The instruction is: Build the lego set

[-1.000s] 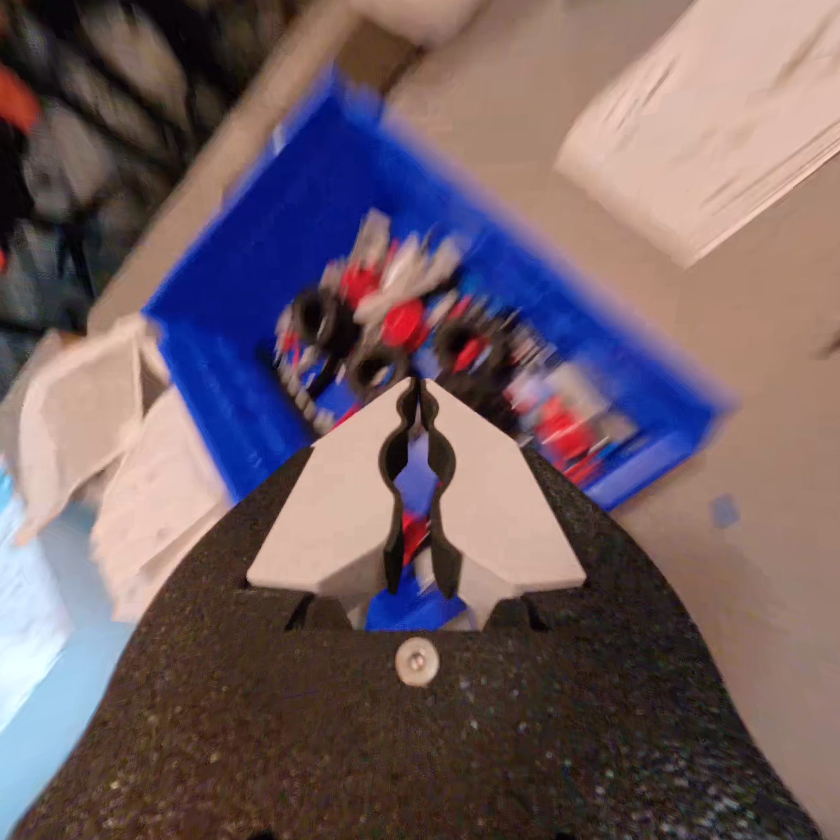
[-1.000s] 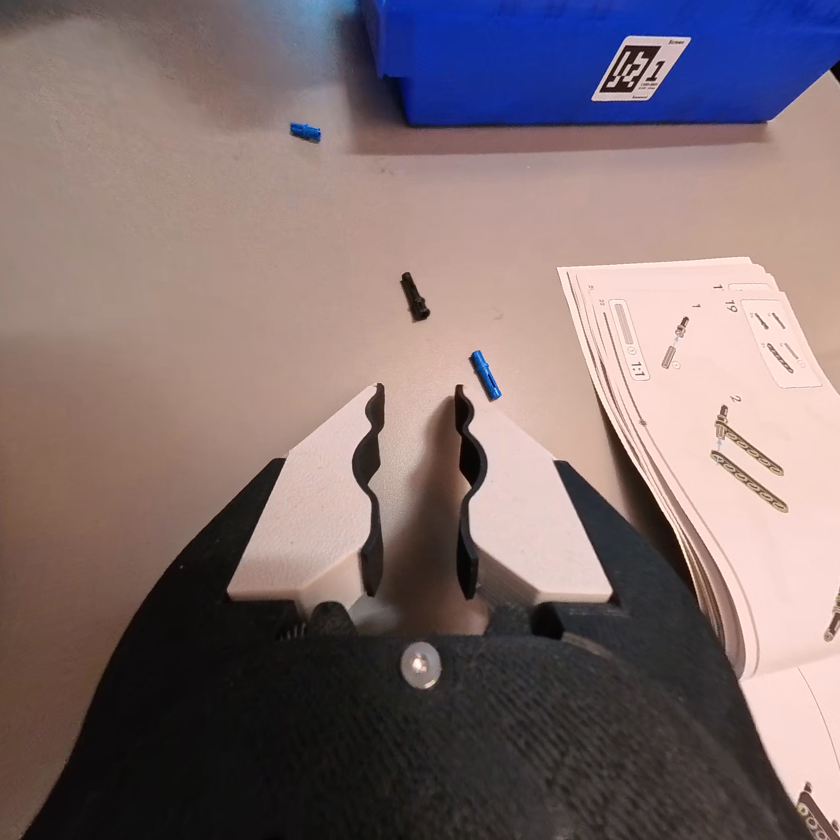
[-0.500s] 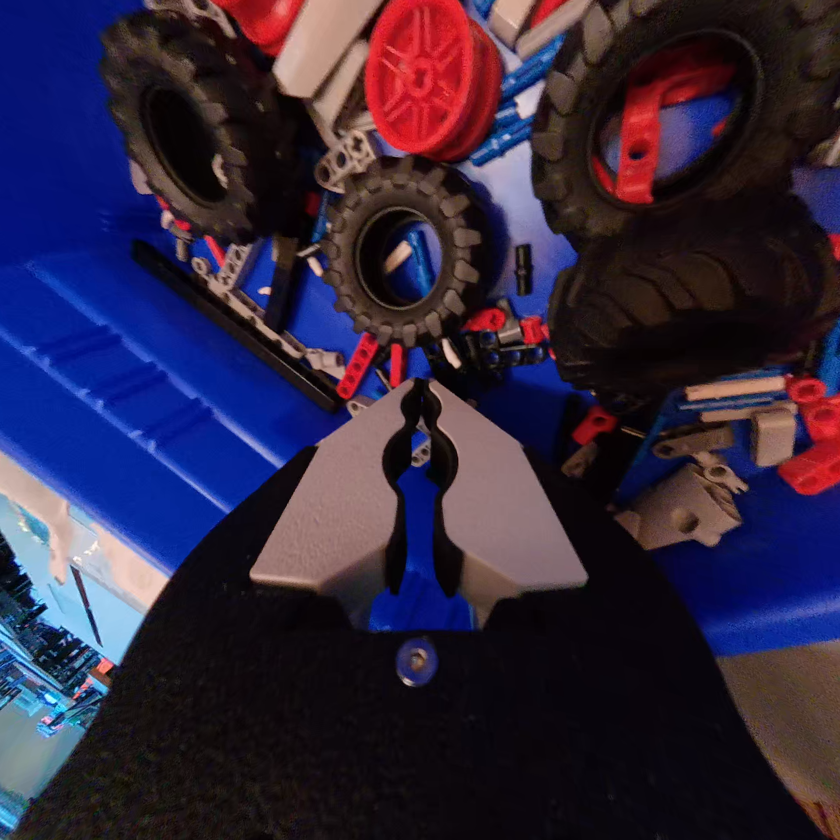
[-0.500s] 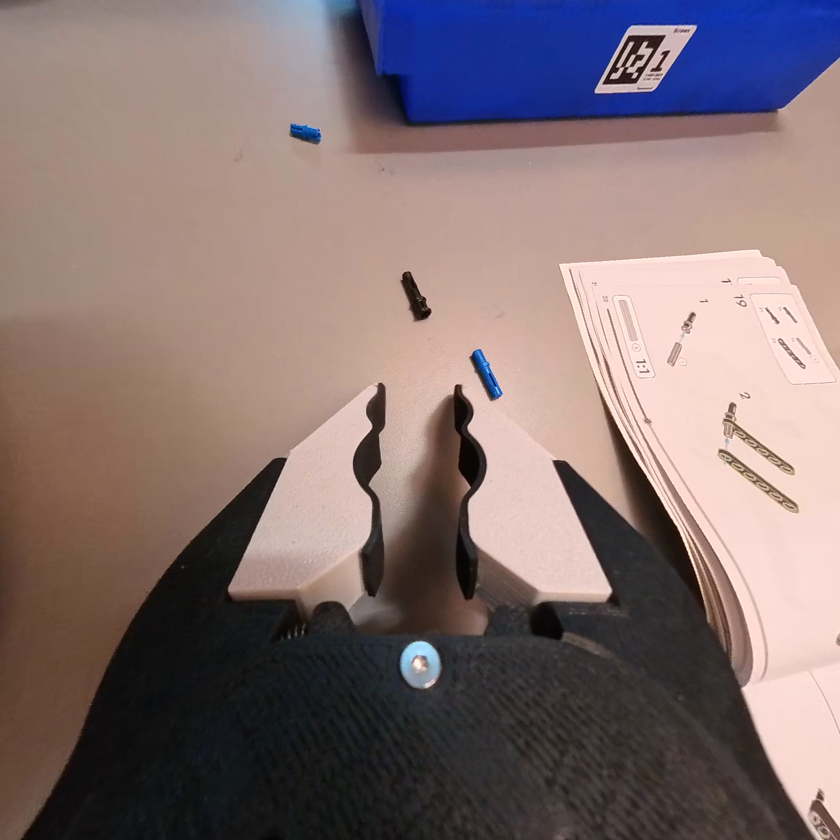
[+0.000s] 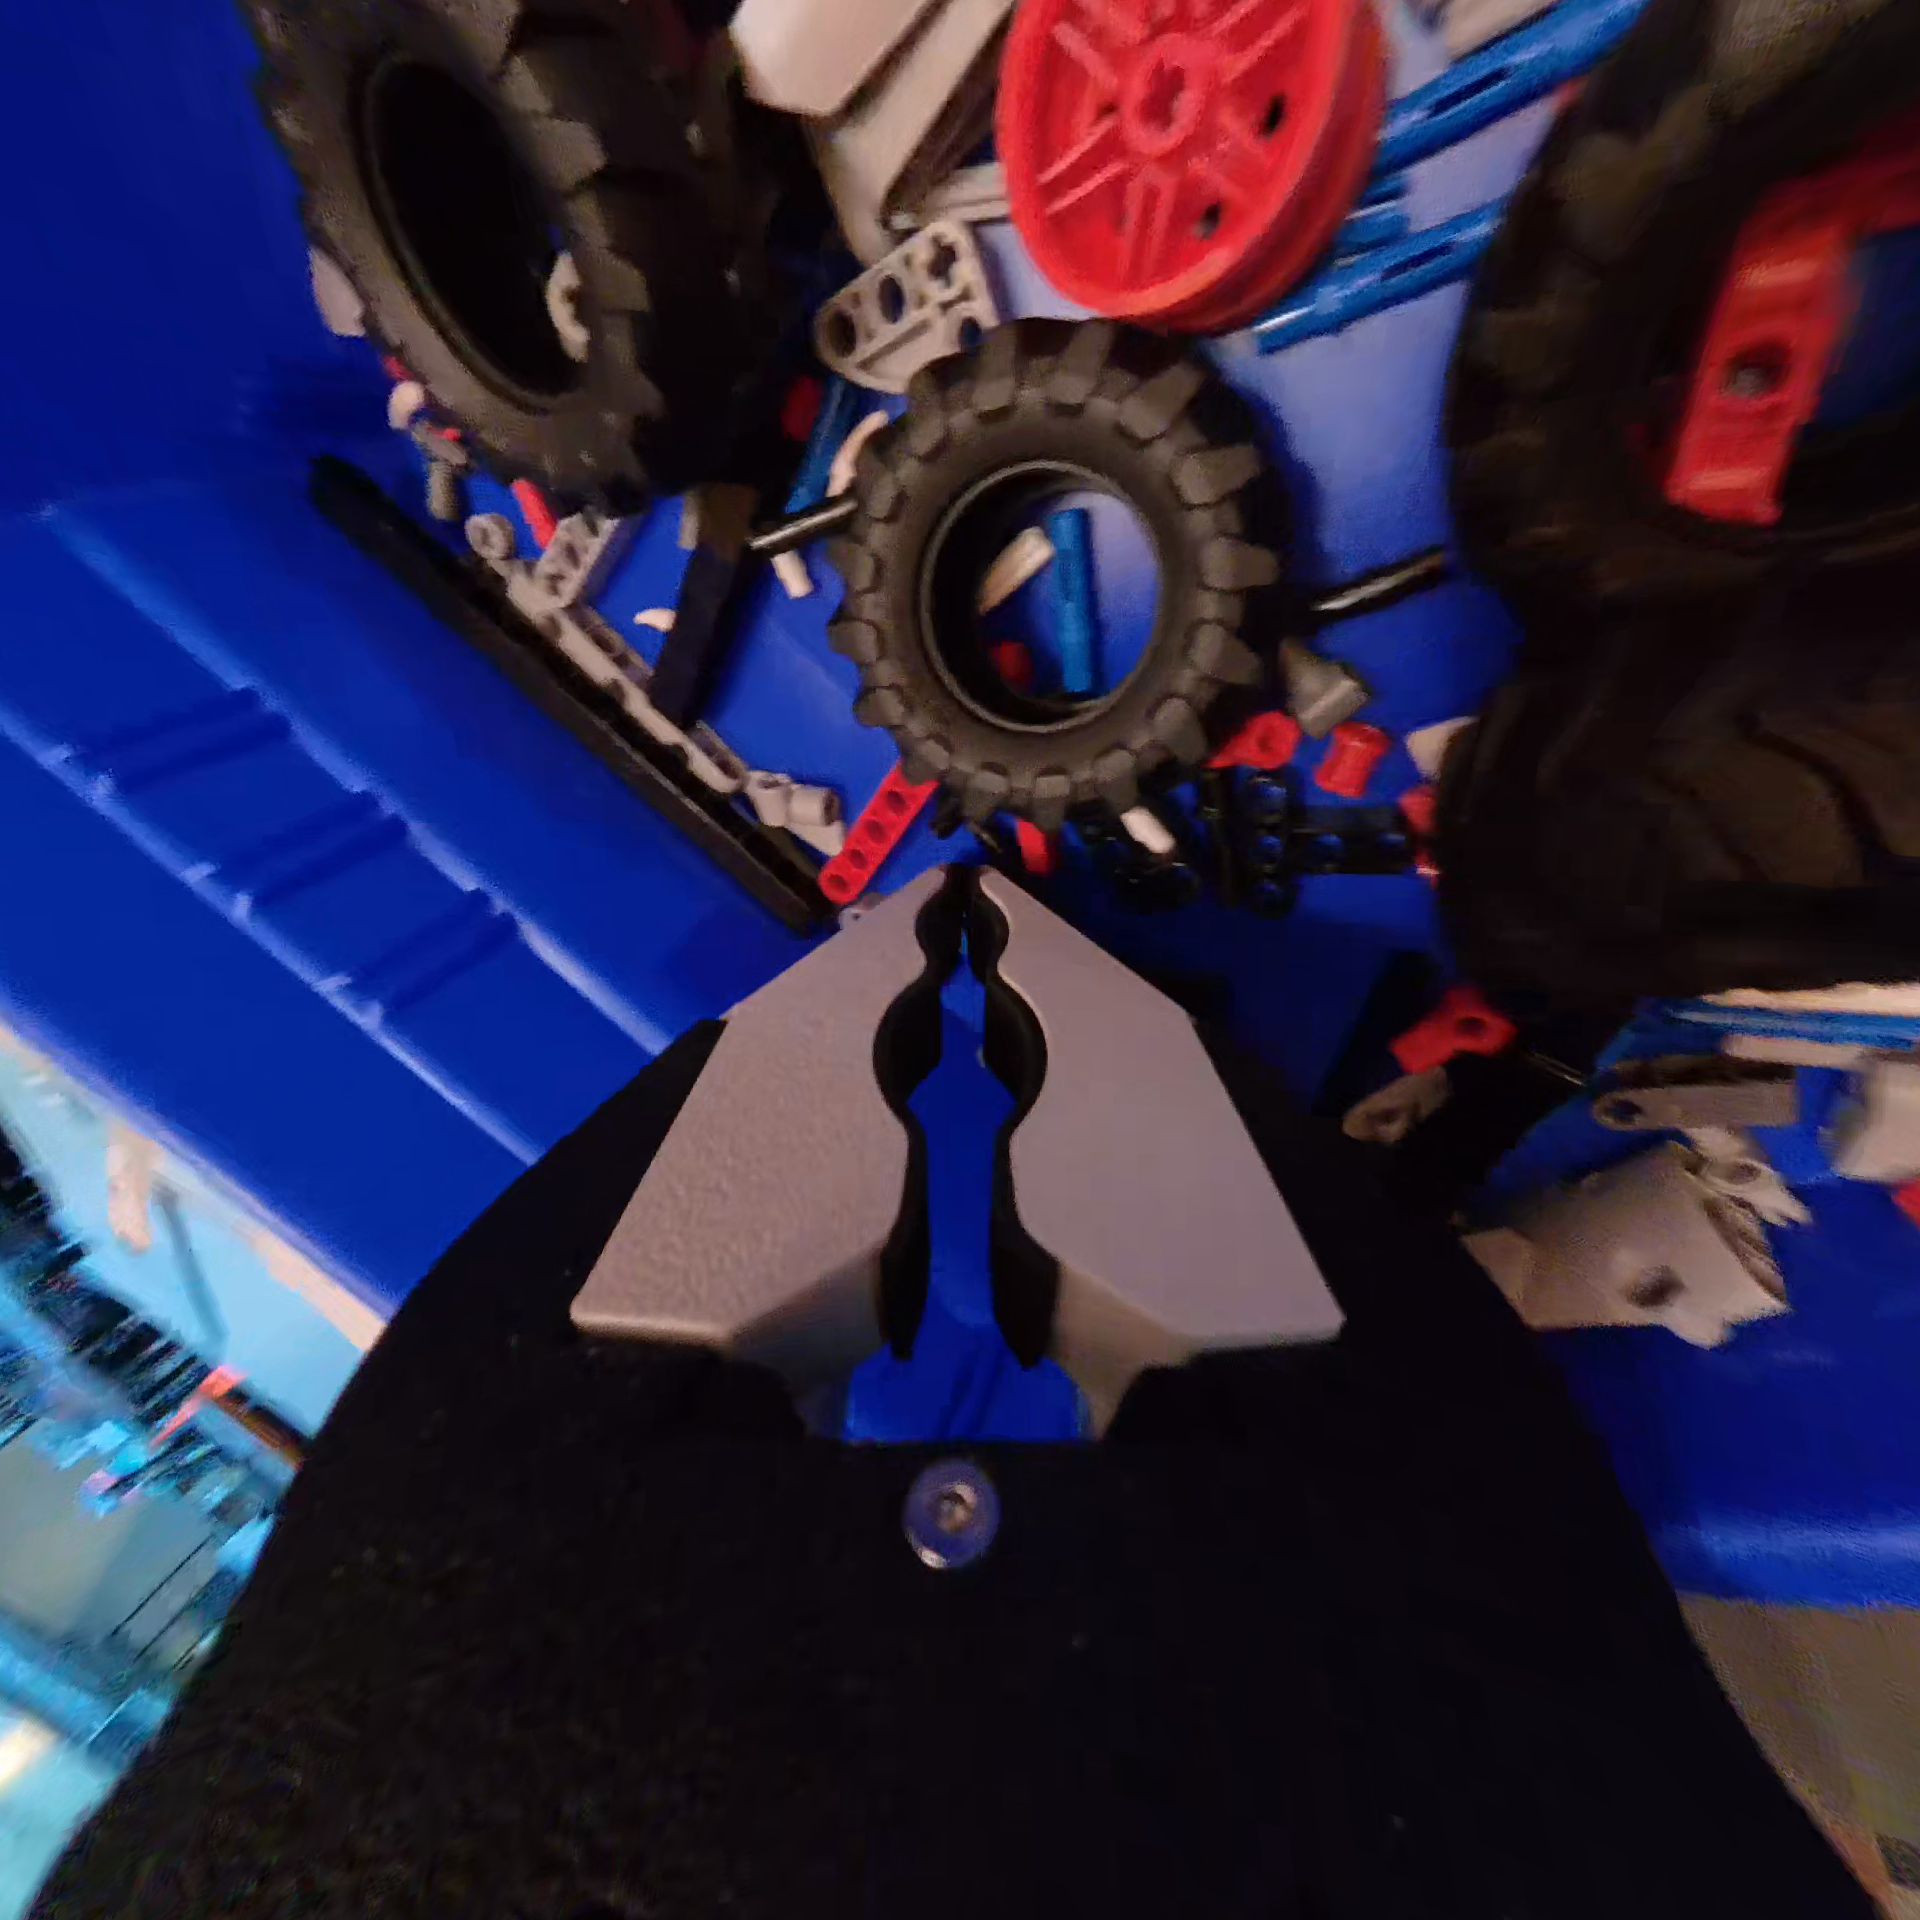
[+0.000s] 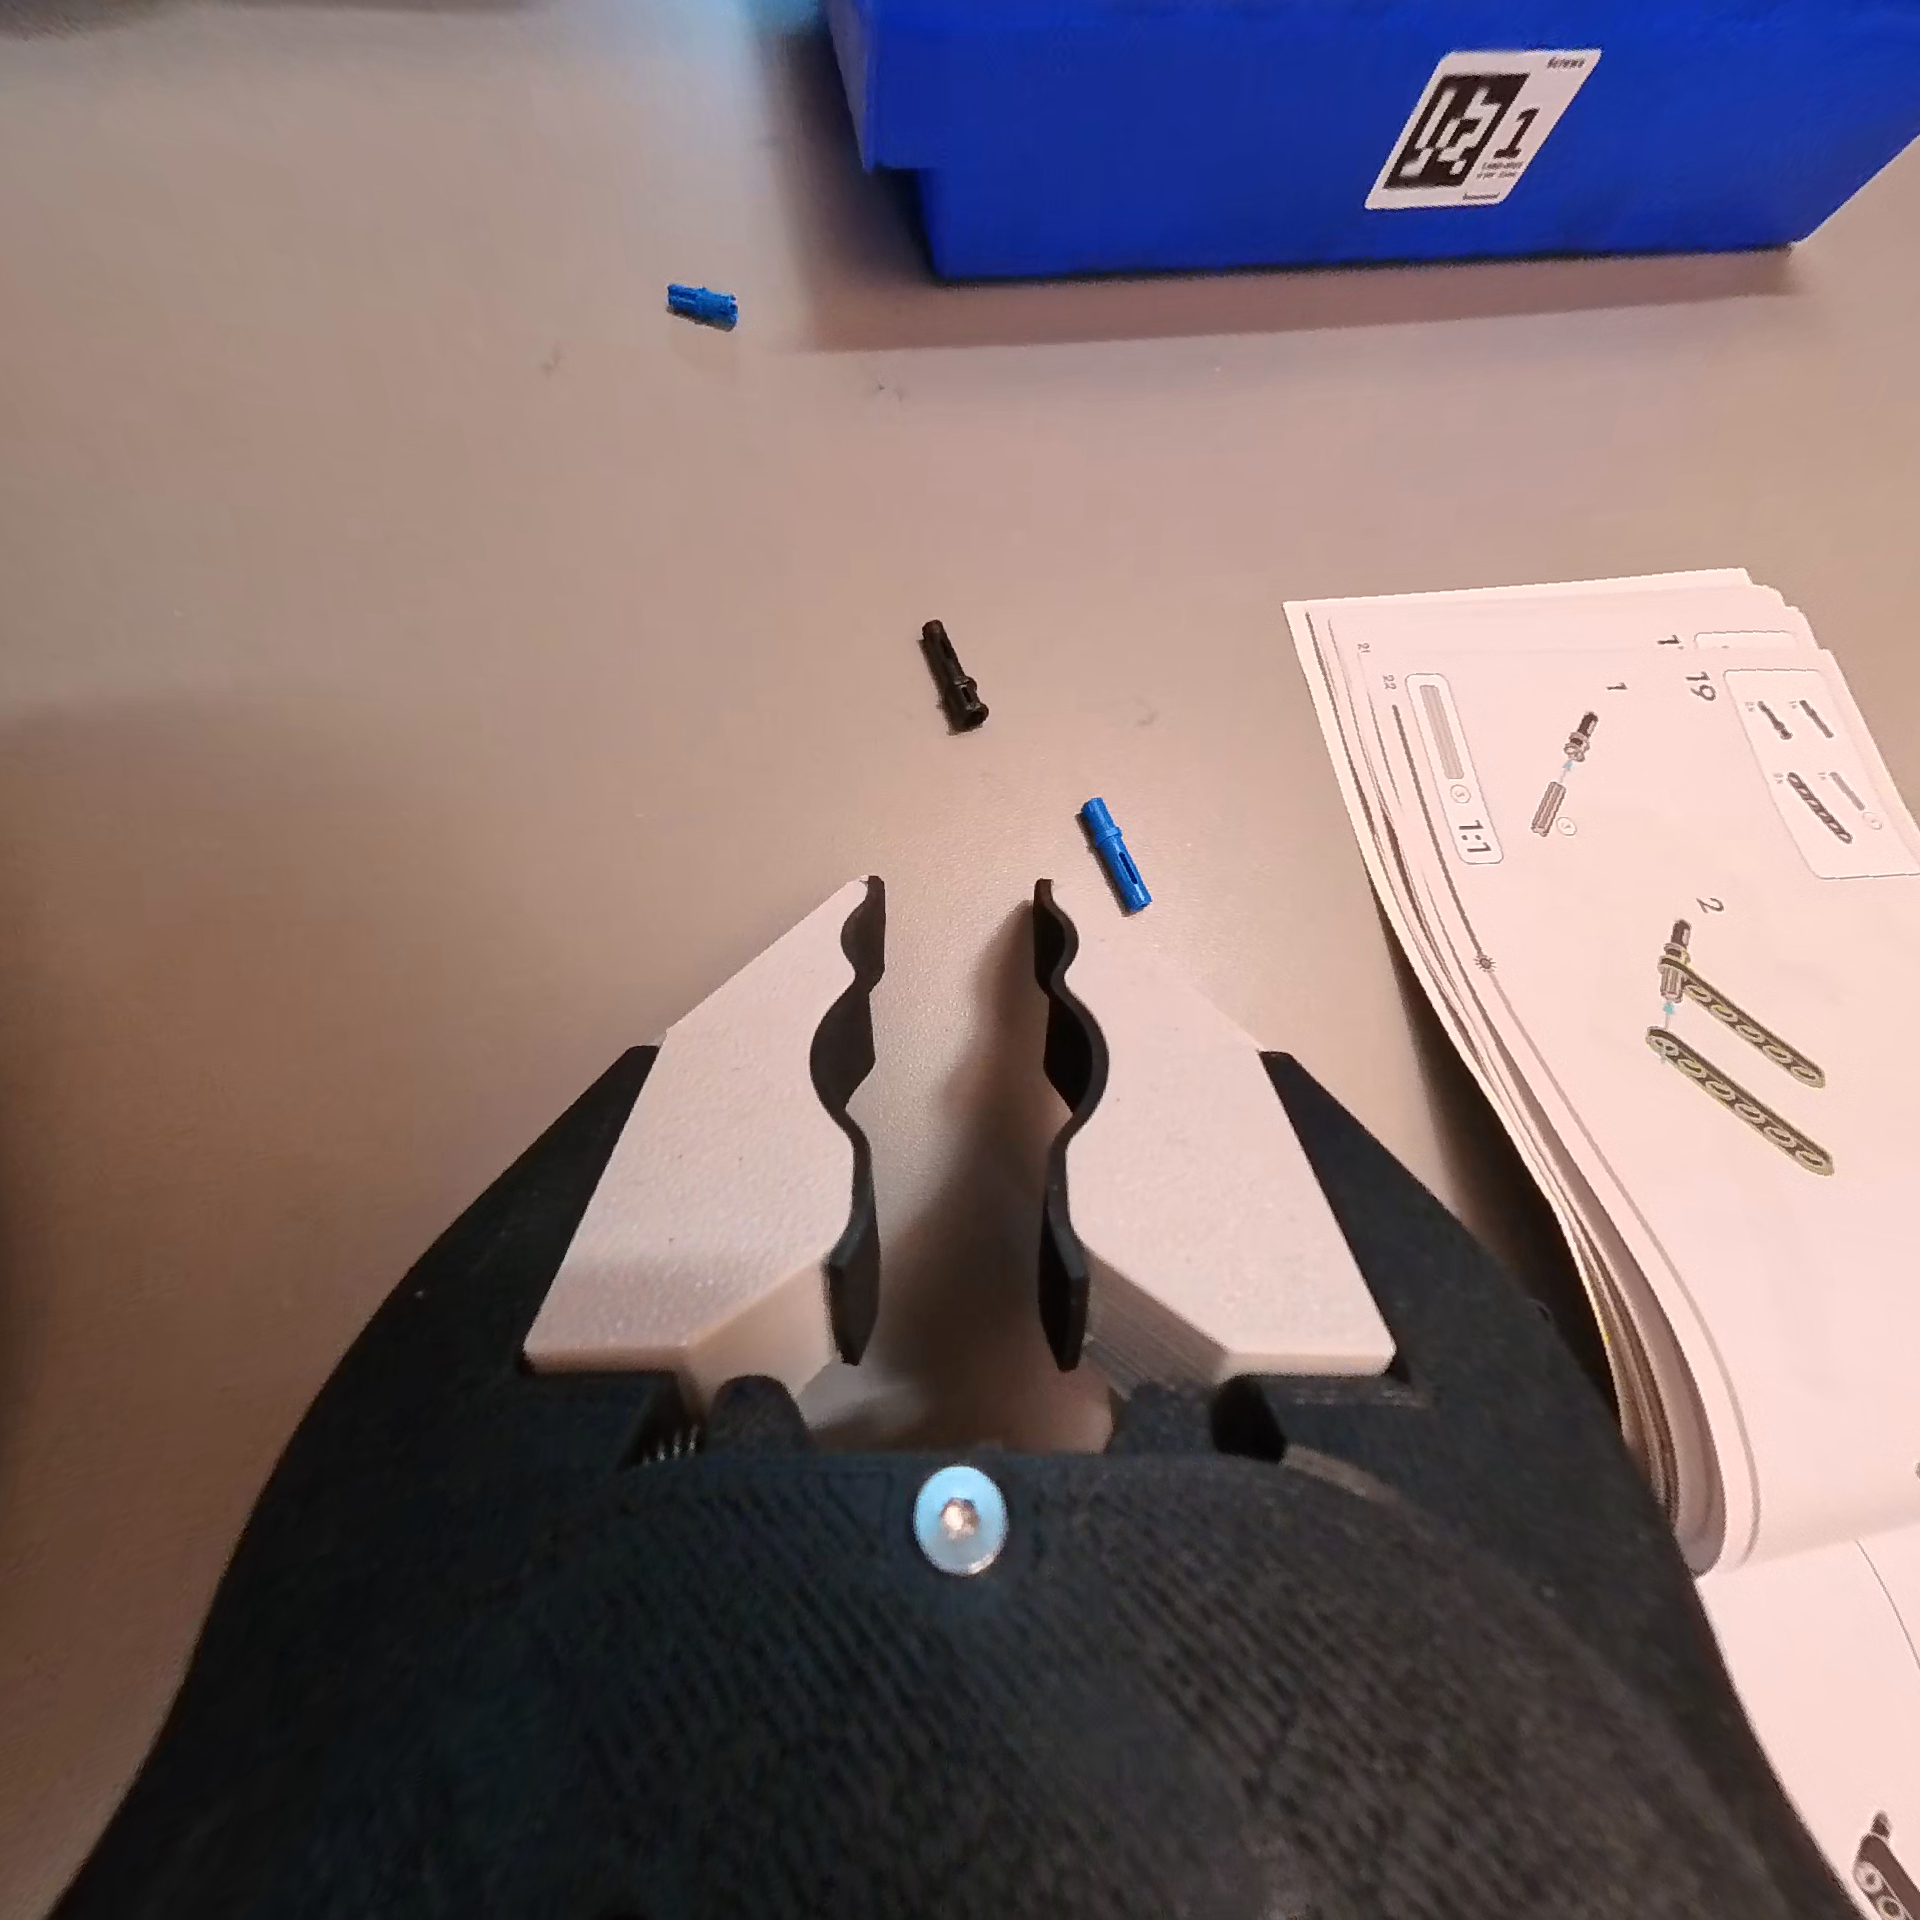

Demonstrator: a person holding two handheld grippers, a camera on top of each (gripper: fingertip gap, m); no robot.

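Observation:
My left gripper [image 5: 961, 894] is shut, down inside the blue bin [image 5: 260, 831] of Lego parts. Its tips are just below a small black tyre [image 5: 1049, 613] and beside a short red beam [image 5: 878, 826]; nothing shows between the fingers. A red wheel hub [image 5: 1184, 145] and large black tyres [image 5: 468, 239] lie further in. My right gripper [image 6: 958, 894] is open and empty, low over the grey table [image 6: 416, 623]. A black pin [image 6: 954, 675] lies ahead of it. A blue pin [image 6: 1115, 854] lies just right of its right fingertip.
An open instruction booklet [image 6: 1662, 1039] lies right of the right gripper. The blue bin [image 6: 1143, 135] with a white marker label stands at the far side, with another blue pin [image 6: 702, 305] to its left. A big tyre [image 5: 1662, 727] crowds the left gripper's right side. Tip to tip, the grippers are about 35 cm apart. To reach the black pin [image 6: 954, 675] in a straight line is about 5 cm for my right fingers, about 30 cm for my left. Measured from the fingertips, the red wheel hub [image 5: 1184, 145] is 10 cm or so from the left gripper and 30 cm from the right.
My left gripper dropped from above the bin into it and has moved closer to the small tyre, staying shut. The right gripper has barely moved.

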